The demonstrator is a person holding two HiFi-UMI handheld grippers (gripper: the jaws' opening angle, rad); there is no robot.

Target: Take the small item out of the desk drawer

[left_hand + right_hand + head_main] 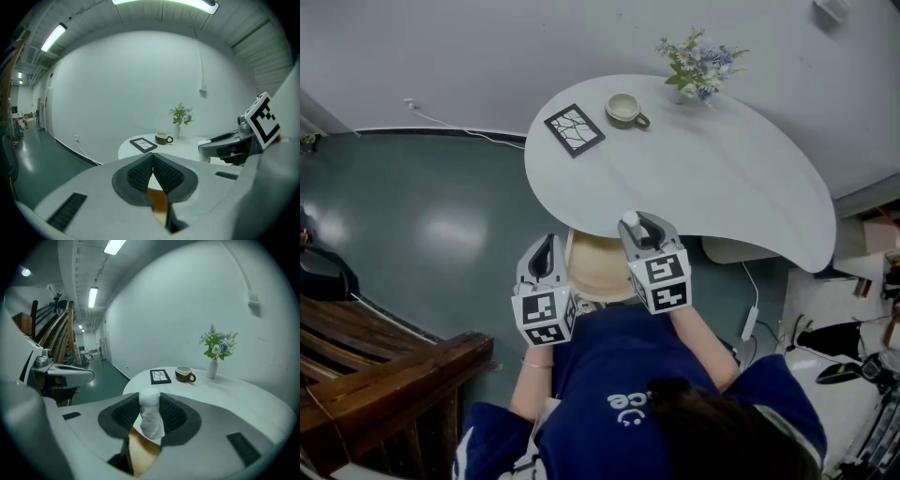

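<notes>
My right gripper (632, 223) is shut on a small white item (629, 219), held over the near edge of the white table (741, 178). In the right gripper view the white item (150, 417) stands upright, pinched between the dark ribbed pads (172, 414). Below both grippers the pale wooden drawer (593, 272) stands pulled out from under the table. My left gripper (546, 255) hangs to the drawer's left with its jaws together and nothing in them; its own view shows the pads (140, 173) meeting, with a strip of the drawer (160, 204) below.
At the table's far side sit a black-framed picture (574, 129), a brown-and-cream cup (625, 110) and a vase of flowers (697, 67). A dark wooden bench (384, 370) stands at the left. Cables and equipment crowd the floor at the right (853, 356).
</notes>
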